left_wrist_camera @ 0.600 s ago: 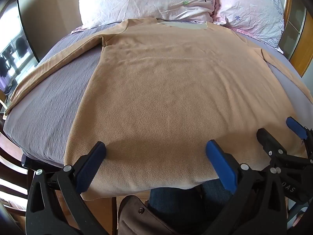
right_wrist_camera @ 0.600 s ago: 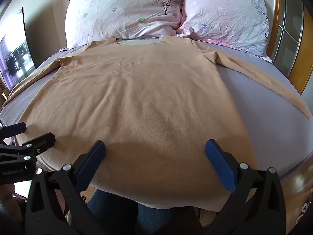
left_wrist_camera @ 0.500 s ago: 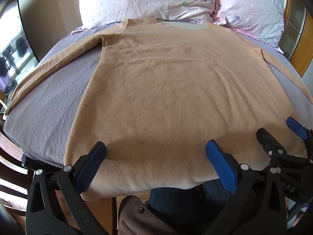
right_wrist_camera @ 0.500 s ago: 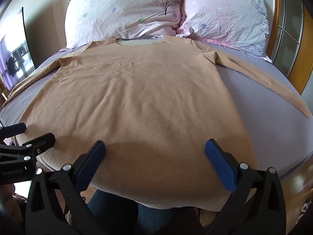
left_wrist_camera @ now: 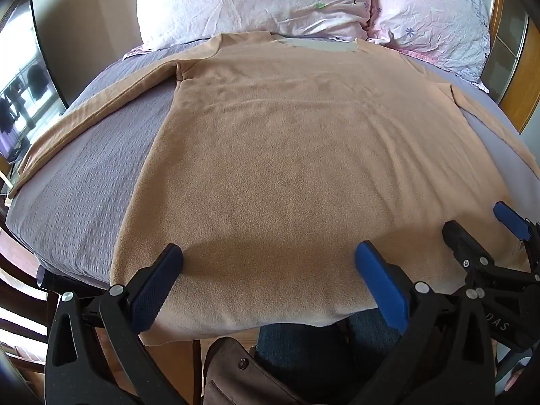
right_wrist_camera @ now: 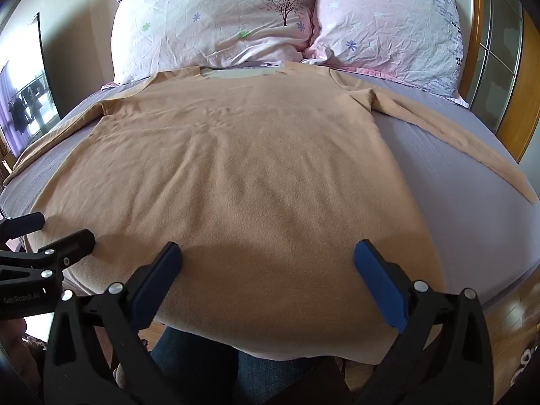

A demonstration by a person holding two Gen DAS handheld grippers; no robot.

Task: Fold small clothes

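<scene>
Tan long-sleeved shirt (left_wrist_camera: 303, 168) lies flat on the bed (left_wrist_camera: 77, 182), spread over the grey-purple sheet. Collar at the far end, just short of two pink flower-print pillows (right_wrist_camera: 216, 20). Near hem hangs over the near edge of the bed. Left sleeve (left_wrist_camera: 91, 111) runs out diagonally toward the left edge of the mattress; right sleeve (right_wrist_camera: 472, 141) runs the same way toward the right edge. Fabric mostly smooth, with faint creases across the chest.

Left gripper (left_wrist_camera: 266, 270): jaws spread wide, nothing between them. It hovers over the near hem, left of the shirt's centre. Whether the blue pads (left_wrist_camera: 378, 280) touch the cloth is hard to judge from this angle; they look to be just above it.

Right gripper (right_wrist_camera: 266, 270): jaws likewise wide apart, nothing held, over the near hem toward the right side. In its own view the left gripper shows at the far left edge; in the left wrist view the right gripper sits at the right edge. The two are side by side, near each other but apart.

Jeans-clad legs (right_wrist_camera: 209, 368) of the person visible below the hem. Wooden bed frame (right_wrist_camera: 526, 77) at far right.
</scene>
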